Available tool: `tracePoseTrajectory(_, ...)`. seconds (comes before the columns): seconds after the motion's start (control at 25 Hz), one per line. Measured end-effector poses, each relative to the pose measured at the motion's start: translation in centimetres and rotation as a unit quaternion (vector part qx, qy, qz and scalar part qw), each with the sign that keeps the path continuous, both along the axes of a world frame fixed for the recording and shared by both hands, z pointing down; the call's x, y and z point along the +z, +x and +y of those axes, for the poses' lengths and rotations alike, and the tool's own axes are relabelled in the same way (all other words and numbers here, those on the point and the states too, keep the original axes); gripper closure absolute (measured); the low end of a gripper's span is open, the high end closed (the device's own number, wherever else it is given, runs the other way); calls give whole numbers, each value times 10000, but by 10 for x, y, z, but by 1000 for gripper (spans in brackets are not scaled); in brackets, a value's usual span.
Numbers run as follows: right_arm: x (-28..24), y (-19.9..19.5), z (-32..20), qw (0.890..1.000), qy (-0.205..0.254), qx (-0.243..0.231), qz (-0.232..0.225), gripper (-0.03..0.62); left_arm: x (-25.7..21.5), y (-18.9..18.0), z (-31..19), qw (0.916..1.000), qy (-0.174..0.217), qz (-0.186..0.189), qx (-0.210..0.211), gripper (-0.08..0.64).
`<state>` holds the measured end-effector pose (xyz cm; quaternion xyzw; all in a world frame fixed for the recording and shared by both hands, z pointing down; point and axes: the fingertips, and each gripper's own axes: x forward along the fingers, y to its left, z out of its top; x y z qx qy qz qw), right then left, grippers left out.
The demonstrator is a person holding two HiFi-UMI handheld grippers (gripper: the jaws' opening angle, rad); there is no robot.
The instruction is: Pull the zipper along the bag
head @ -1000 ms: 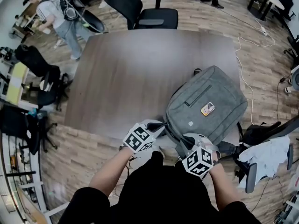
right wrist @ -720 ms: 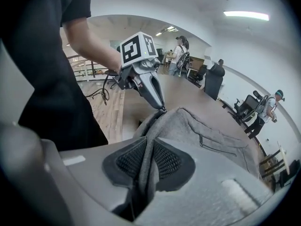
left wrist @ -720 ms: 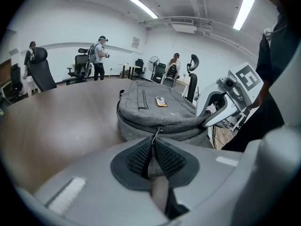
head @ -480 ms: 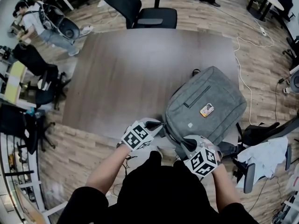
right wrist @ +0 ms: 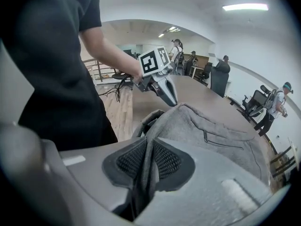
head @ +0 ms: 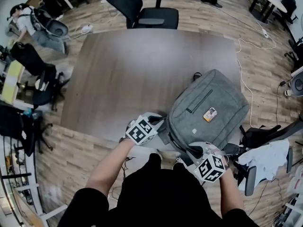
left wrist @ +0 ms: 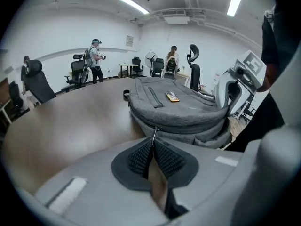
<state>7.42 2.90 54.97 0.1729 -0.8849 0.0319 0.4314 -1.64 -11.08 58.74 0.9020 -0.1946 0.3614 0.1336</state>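
Observation:
A grey backpack (head: 208,109) lies flat on the brown table (head: 132,70), near its front right corner. My left gripper (head: 162,124) is at the bag's near left corner, shut on the thin metal zipper pull (left wrist: 154,133), which runs up to the zipper line on the bag's side (left wrist: 178,126). My right gripper (head: 192,150) is at the bag's near edge, shut on a fold of the grey bag fabric (right wrist: 149,126). In the right gripper view the left gripper (right wrist: 172,99) points down at the bag's corner.
Black office chairs (head: 151,13) stand at the table's far side. A person (head: 33,25) bends over at the far left among more chairs. A white cable (head: 246,56) trails on the wooden floor, and a chair with white cloth (head: 267,157) is close at the right.
My left gripper has moved up the picture along the bag's corner, with the pull in it. My right gripper shifted slightly right and nearer. The person at the back moved left.

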Motion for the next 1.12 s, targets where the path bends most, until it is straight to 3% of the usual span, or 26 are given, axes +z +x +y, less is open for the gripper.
tracePoseTrajectory(0.16,2,2,4,9999,-17,-89,81,541,7,3,-21,9993,326,-150,87,528)
tracePoseTrajectory(0.56,15,14,14,9991,11,-192,382,540,29,30,-65,9959,697,-318,480,511)
tracePoseTrajectory(0.76,20,13,6,9986,50,-201,483,541,33,40,-91,9936,819,-291,722,500)
tracePoseTrajectory(1.12,36,11,8,9949,14,-644,771,537,42,74,-130,9916,863,-286,925,492)
